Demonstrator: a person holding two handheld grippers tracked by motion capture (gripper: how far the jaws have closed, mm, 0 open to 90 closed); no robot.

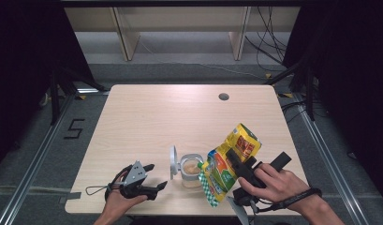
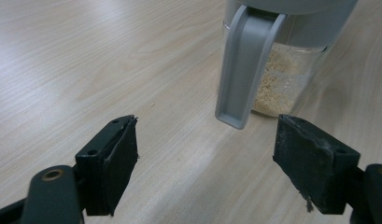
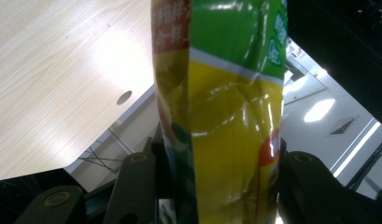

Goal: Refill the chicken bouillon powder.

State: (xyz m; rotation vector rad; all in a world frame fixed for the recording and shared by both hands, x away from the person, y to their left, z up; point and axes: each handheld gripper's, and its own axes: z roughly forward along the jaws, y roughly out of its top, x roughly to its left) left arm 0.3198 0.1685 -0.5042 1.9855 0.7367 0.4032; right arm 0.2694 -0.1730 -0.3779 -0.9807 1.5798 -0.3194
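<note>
A clear jar with a grey collar holds pale granules and stands near the table's front edge. Its round lid is swung open to the left. My right gripper is shut on a yellow and green bag, which tilts with its lower end just right of the jar's mouth. In the right gripper view the bag is squeezed between both jaws of that gripper. My left gripper rests open left of the jar. In its own view that gripper faces the jar with nothing between the jaws.
The wooden table has a small round cable hole at the back right. Pale shelving and loose cables lie on the floor beyond the far edge. Dark curtains flank both sides.
</note>
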